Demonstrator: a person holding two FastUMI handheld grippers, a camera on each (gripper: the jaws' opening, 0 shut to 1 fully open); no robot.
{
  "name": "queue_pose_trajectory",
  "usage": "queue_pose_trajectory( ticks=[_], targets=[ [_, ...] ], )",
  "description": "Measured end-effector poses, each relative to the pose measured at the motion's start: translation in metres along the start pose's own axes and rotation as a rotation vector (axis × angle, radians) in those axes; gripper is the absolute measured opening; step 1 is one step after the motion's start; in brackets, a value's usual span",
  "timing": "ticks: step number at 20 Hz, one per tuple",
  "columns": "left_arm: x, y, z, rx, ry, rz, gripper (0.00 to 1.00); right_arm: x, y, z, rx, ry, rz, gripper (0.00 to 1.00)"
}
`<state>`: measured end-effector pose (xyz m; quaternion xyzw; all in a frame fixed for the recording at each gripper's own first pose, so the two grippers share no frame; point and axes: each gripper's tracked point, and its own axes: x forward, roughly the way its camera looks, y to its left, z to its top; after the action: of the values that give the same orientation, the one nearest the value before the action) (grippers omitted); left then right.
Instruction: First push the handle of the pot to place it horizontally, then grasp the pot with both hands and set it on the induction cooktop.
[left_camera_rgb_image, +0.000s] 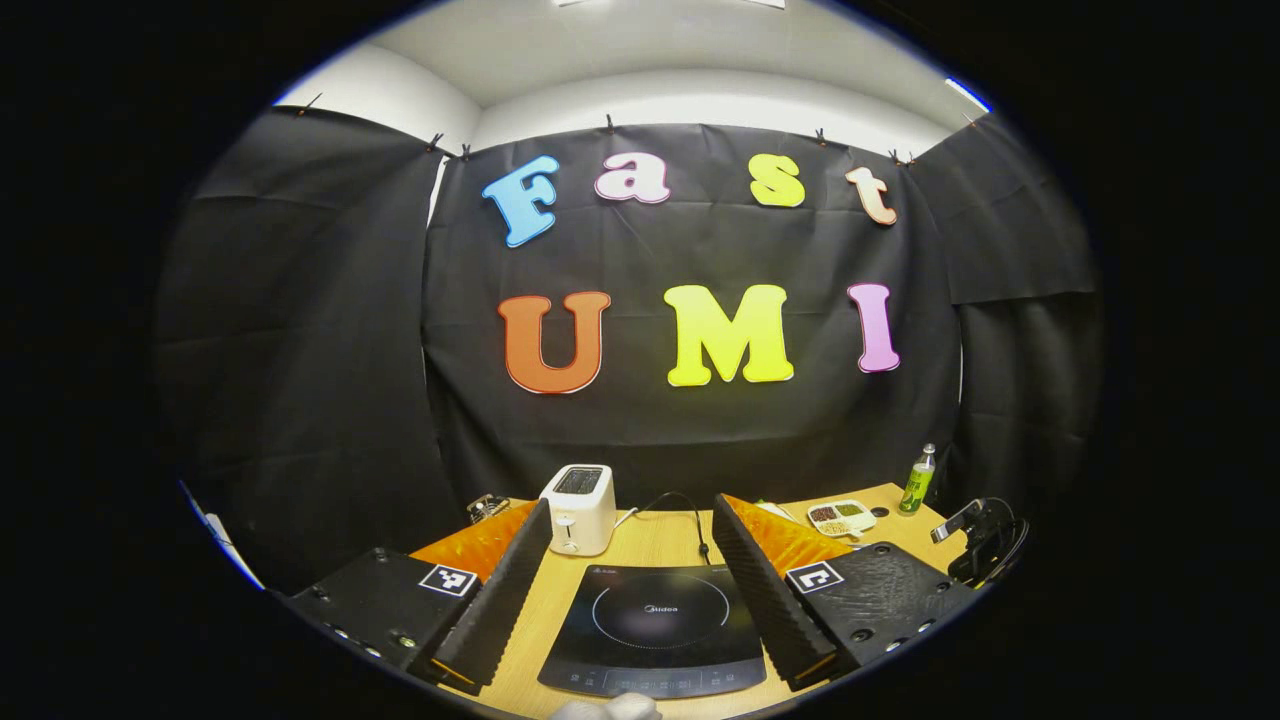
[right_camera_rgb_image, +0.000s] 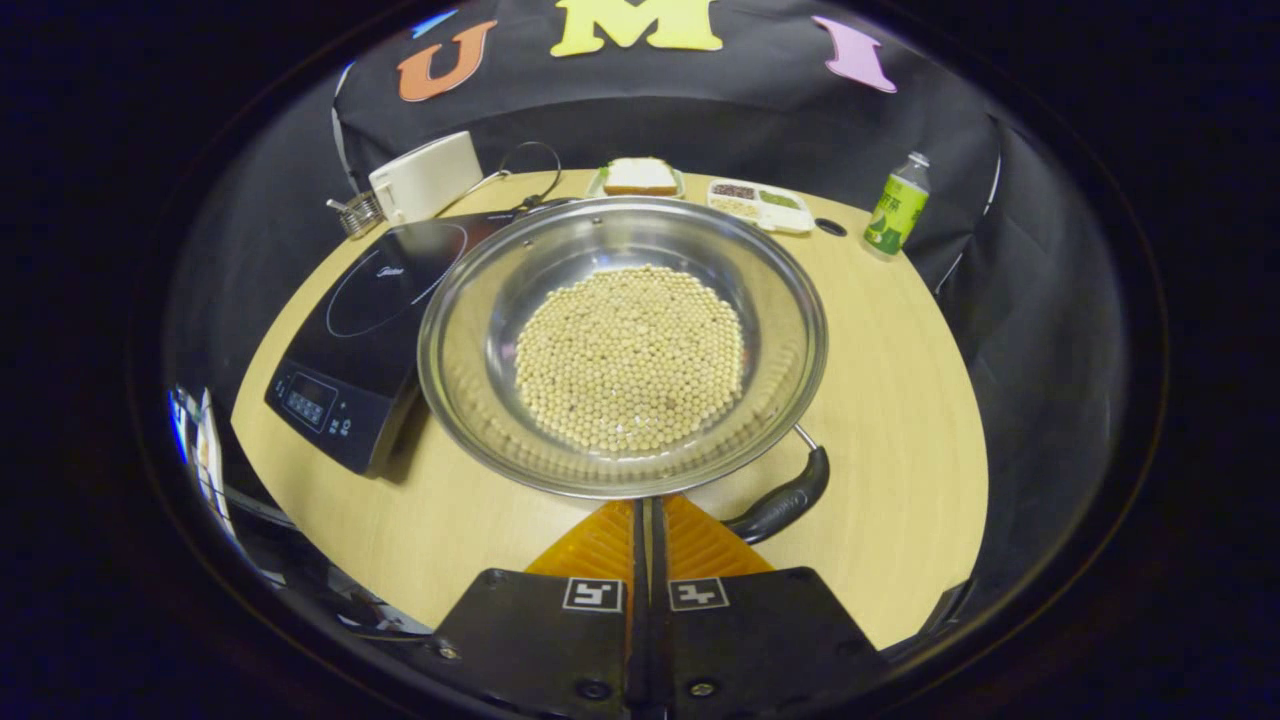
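Nearest to us in the right gripper view, the right tongs (right_camera_rgb_image: 648, 515) have their fingers pressed together with nothing between them, the tips sitting just at the near rim of the wide, shallow stainless-steel pot (right_camera_rgb_image: 622, 345), which is loaded with pale round beans (right_camera_rgb_image: 630, 358). The pot's curved black handle (right_camera_rgb_image: 782, 502) lies just beside those tips, to their right, swung down along the rim rather than sticking straight out — so we judge the pushing step is in hand and not finished.

To do it well, we would keep the fingers together as a blunt pusher, meet the handle from the side near its free end, and nudge slowly, so the pot does not slide on the light wooden surface (right_camera_rgb_image: 900, 440) or spill the beans.

In the left gripper view, the left tongs (left_camera_rgb_image: 626, 590) are spread wide and hold nothing, raised over the flat black induction cooktop (left_camera_rgb_image: 655, 630). In the right gripper view that cooktop (right_camera_rgb_image: 365, 335) sits touching or just beside the pot's left edge — we cannot tell which. Farther back stand a white toaster (left_camera_rgb_image: 579, 508) and a small green-labelled bottle (right_camera_rgb_image: 896, 205).
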<state>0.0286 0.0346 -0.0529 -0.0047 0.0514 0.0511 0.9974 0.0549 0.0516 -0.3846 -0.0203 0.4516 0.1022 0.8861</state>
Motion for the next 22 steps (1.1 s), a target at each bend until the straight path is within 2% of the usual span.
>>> queue_pose_trajectory(
  ticks=[2,4,5,6,9,14,19,21,22],
  targets=[
    [0.002,-0.004,0.0,0.0,0.0,0.0,0.96,0.002,-0.011,0.001,0.001,0.004,-0.01,0.04],
    [0.004,-0.006,0.002,-0.001,0.001,0.003,0.96,0.003,-0.021,0.003,-0.001,0.004,-0.019,0.04],
    [0.006,-0.007,0.001,0.0,0.003,0.006,0.96,0.003,-0.026,0.005,-0.005,0.006,-0.022,0.0],
    [0.006,-0.009,0.0,0.001,0.006,0.007,0.96,0.004,-0.031,0.005,-0.009,0.008,-0.027,0.04],
    [0.008,-0.014,-0.001,0.008,0.012,0.012,0.96,0.008,-0.049,0.009,-0.012,0.015,-0.042,0.04],
    [0.012,-0.022,-0.002,0.016,0.024,0.026,0.96,0.013,-0.077,0.018,-0.02,0.013,-0.063,0.0],
    [0.013,-0.032,-0.003,0.031,0.036,0.049,0.96,0.022,-0.104,0.032,-0.039,0.006,-0.08,0.0],
    [0.013,-0.035,-0.004,0.038,0.04,0.063,0.96,0.024,-0.113,0.038,-0.051,0.004,-0.081,0.04],
    [0.012,-0.036,-0.005,0.041,0.044,0.072,0.96,0.026,-0.118,0.041,-0.056,0.002,-0.082,0.0]
  ],
)
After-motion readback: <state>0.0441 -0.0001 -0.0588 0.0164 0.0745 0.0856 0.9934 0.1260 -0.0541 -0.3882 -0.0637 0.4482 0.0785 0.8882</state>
